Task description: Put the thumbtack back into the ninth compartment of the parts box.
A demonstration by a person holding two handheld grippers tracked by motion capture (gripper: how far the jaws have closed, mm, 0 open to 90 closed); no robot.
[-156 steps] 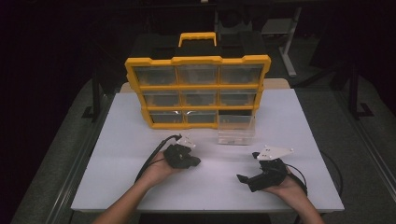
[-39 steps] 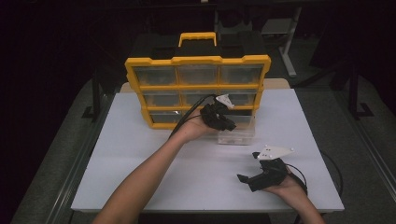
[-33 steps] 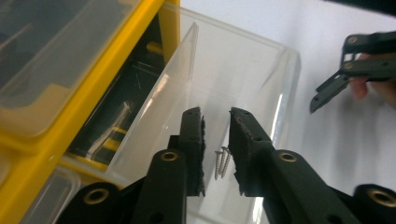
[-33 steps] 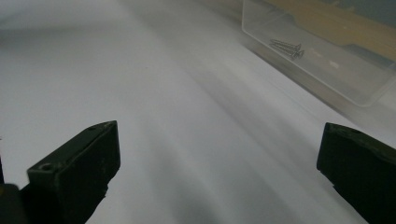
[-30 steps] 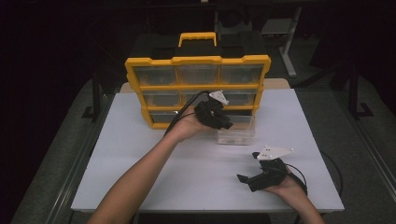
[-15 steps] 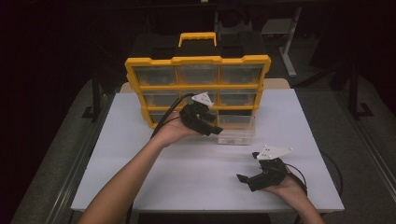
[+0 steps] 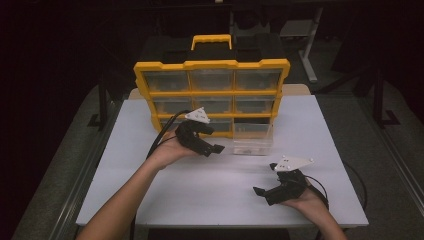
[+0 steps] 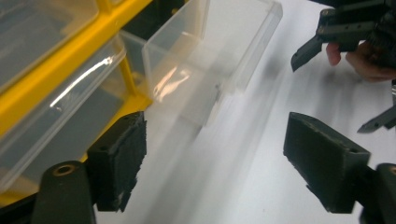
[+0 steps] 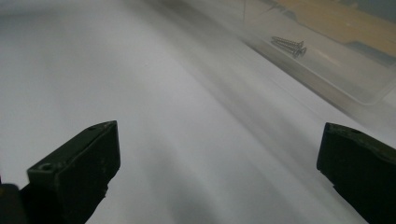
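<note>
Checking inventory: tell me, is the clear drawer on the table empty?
No: clear drawer holds two screws, seen in the right gripper view.

The setting is a laboratory or workshop bay arranged for recording. A white work table stands in a pool of light while the surroundings are dark. Grey flooring lies on both sides of the table. Behind it, the foot of a metal stand and dark frame legs are visible against the unlit background. On the table stands a yellow parts organiser with clear drawers and a carry handle, and one clear drawer holds a few screws. Such hardware storage indicates a workshop bench rather than a home.
</note>
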